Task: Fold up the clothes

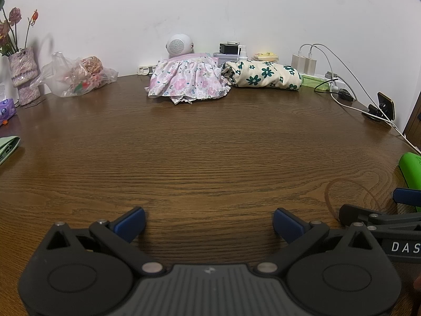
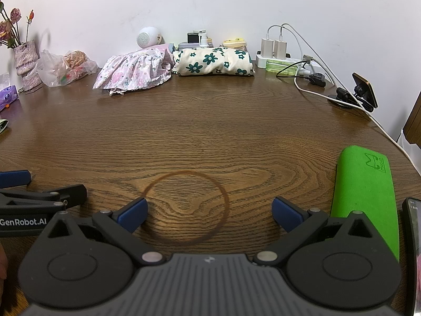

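A pink floral ruffled garment (image 1: 186, 81) (image 2: 134, 72) lies crumpled at the far side of the wooden table (image 1: 200, 142) (image 2: 210, 131). Beside it on the right sits a folded cream cloth with dark green flowers (image 1: 263, 75) (image 2: 214, 62). My left gripper (image 1: 209, 223) hovers open over bare wood near the front edge, holding nothing. My right gripper (image 2: 209, 214) is open too, over a ring-shaped stain (image 2: 185, 206), nothing between its blue pads. Both grippers are far from the clothes. Each shows at the other view's edge.
A vase of dried flowers (image 1: 22, 75) and a plastic bag (image 1: 76, 75) stand at the back left. A round white speaker (image 1: 179, 46), chargers and cables (image 2: 289, 52), a phone stand (image 2: 360, 92), a green pouch (image 2: 365, 197) and a phone (image 2: 413, 250) occupy the back and right.
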`<action>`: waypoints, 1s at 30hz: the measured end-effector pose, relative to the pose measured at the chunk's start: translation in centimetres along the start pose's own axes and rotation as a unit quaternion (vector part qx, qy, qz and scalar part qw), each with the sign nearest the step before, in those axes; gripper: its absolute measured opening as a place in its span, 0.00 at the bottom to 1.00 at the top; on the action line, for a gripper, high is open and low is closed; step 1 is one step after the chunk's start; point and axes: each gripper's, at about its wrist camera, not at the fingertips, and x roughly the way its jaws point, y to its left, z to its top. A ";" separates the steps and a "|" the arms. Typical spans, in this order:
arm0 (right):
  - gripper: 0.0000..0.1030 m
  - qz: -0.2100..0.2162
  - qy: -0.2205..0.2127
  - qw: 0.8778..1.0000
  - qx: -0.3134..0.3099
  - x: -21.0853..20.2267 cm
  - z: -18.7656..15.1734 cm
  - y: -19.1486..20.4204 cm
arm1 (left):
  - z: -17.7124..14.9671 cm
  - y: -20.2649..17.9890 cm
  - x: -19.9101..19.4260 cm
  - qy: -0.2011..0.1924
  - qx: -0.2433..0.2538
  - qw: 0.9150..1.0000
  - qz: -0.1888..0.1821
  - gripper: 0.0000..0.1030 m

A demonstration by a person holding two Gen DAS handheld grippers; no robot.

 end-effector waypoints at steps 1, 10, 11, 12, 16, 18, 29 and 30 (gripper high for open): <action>0.99 0.000 0.000 1.000 0.000 0.0 0.0 0.0 | 0.0 0.0 0.0 0.000 0.000 1.000 0.000 1.00; 0.99 -0.001 0.001 1.000 -0.001 0.0 0.0 0.1 | 0.0 0.0 0.0 0.000 0.000 1.000 0.000 1.00; 0.99 -0.001 0.001 1.000 -0.002 0.0 0.0 0.1 | 0.0 0.0 0.0 0.000 0.000 1.000 0.000 1.00; 0.99 -0.001 0.001 1.000 -0.002 0.0 0.0 0.1 | 0.0 0.0 0.0 0.000 0.000 1.000 0.000 1.00; 0.99 -0.002 0.001 1.000 -0.002 0.0 0.0 0.1 | 0.0 0.0 0.0 0.000 0.000 1.000 0.000 1.00; 0.99 -0.002 0.001 1.000 -0.002 0.0 0.0 0.1 | 0.0 0.0 0.0 0.000 0.000 1.000 0.000 1.00; 0.99 -0.006 0.002 1.000 -0.003 0.0 0.0 0.2 | -0.1 0.0 0.0 -0.001 -0.001 1.000 0.004 1.00; 0.99 -0.007 0.002 1.000 -0.002 -0.1 -0.1 0.2 | 0.0 0.1 0.0 0.000 0.000 1.000 0.002 1.00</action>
